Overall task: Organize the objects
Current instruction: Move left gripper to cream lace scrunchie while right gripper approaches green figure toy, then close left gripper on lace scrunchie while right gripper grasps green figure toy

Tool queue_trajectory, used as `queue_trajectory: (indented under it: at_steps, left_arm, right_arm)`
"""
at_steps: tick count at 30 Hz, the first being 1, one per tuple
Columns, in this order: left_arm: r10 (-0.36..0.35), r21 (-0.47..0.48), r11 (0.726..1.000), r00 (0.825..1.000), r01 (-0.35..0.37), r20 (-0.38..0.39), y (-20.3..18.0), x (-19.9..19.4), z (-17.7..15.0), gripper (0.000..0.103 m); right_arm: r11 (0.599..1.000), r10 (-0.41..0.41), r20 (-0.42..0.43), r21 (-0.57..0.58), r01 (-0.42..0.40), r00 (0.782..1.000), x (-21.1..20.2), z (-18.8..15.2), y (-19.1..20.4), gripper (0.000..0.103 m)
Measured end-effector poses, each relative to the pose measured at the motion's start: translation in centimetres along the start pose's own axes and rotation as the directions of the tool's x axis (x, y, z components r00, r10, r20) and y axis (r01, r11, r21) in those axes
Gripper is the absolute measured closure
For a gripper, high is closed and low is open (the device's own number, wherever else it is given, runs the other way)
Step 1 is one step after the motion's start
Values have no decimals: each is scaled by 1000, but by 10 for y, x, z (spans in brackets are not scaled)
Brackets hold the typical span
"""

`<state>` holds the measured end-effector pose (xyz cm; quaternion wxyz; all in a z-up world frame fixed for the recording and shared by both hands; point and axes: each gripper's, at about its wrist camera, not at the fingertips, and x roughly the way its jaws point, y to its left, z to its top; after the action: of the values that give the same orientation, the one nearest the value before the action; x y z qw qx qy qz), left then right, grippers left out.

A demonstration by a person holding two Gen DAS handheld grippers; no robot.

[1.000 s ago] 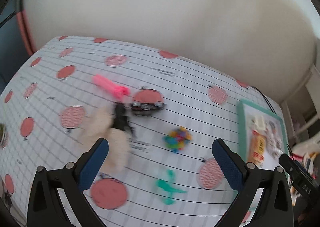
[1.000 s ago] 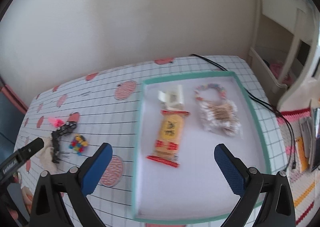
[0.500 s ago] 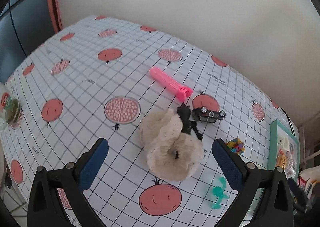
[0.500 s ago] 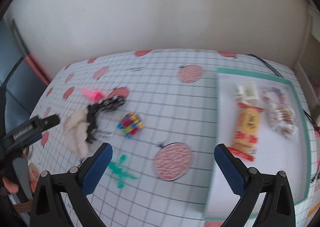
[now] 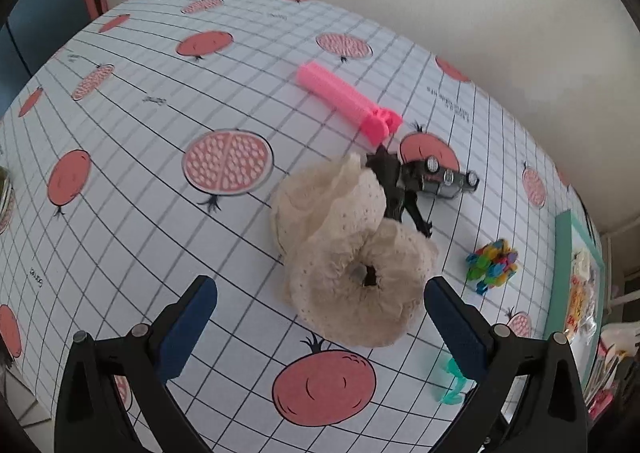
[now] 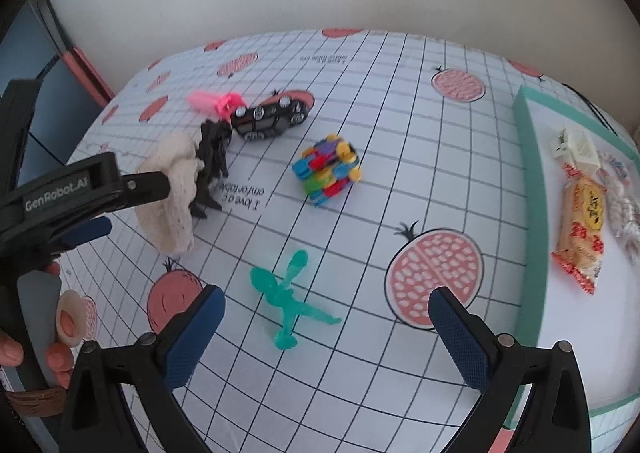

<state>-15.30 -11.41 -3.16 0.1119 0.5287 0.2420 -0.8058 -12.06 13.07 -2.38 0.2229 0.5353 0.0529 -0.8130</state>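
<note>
left gripper (image 6: 86,231): "GenRobot.AI" | tablecloth (image 6: 360,101): "I love o c…", rest unclear

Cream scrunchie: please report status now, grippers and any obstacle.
Left gripper open, lined up on the cream scrunchie, no contact. Right gripper open, empty, above the green figure. Black toy touches scrunchie's far side.

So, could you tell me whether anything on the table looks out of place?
The black toy car lies tipped over, wheels showing, against a black figure wedged beside the cream scrunchie. Nothing looks spilled or broken.
</note>
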Motion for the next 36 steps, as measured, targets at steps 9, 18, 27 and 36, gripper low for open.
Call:
queue_trajectory:
  at_steps: [9, 18, 27, 36]
  left_arm:
    - [22, 21, 1000, 999, -21, -42, -7, 19, -5, 0]
    - [37, 35, 999, 998, -35, -45, -13, 26, -8, 0]
    - [55, 61, 997, 998, -53, -26, -20, 28, -11, 2]
    - [26, 60, 998, 999, -24, -30, -22, 27, -14, 22]
  right_arm:
    - [999, -21, -49, -51, 19, 999, 18, -8, 10, 0]
    - [998, -40, -59, -59, 37, 997, 21, -9, 8, 7]
    - [996, -59, -52, -67, 55, 997, 22, -7, 8, 27]
    - [997, -22, -64, -71, 18, 998, 21, -5, 13, 48]
